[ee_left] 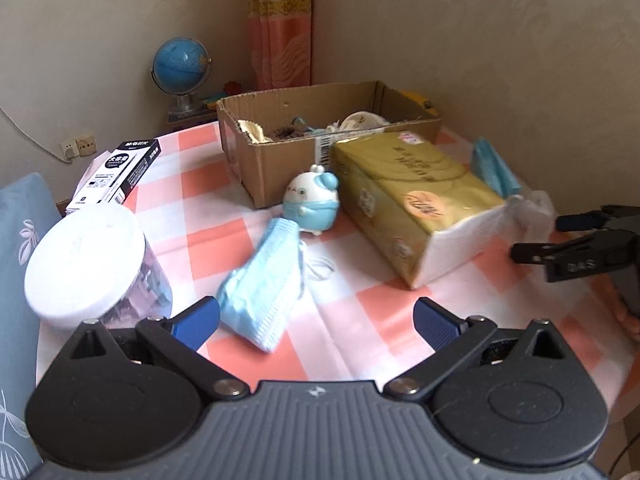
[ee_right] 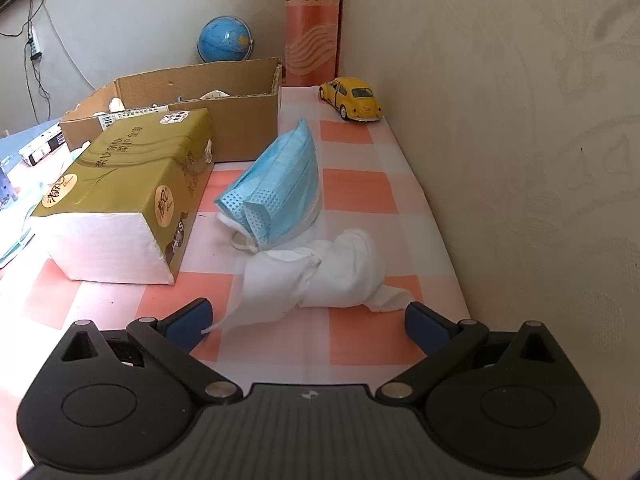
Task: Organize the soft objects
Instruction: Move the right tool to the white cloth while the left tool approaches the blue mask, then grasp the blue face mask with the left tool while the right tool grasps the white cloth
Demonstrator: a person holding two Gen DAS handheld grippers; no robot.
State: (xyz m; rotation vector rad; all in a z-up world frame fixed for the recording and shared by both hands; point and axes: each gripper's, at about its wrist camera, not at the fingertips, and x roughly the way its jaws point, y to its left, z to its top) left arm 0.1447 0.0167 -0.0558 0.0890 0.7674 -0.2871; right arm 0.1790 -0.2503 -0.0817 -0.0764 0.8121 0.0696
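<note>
Jar at 10 o'clock, tissue pack at 1, box behind. Left gripper wide open, empty — blue masks just ahead at 11. Right gripper wide open, empty — white cloth at 12, near the tips.

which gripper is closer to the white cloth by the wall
Right. The right gripper is open just short of the white cloth, fingers either side. The left gripper is open over a stack of blue masks, across the tissue pack.

Left hand-held gripper hangs wide apart over a blue mask stack beside the plush toy.
</note>
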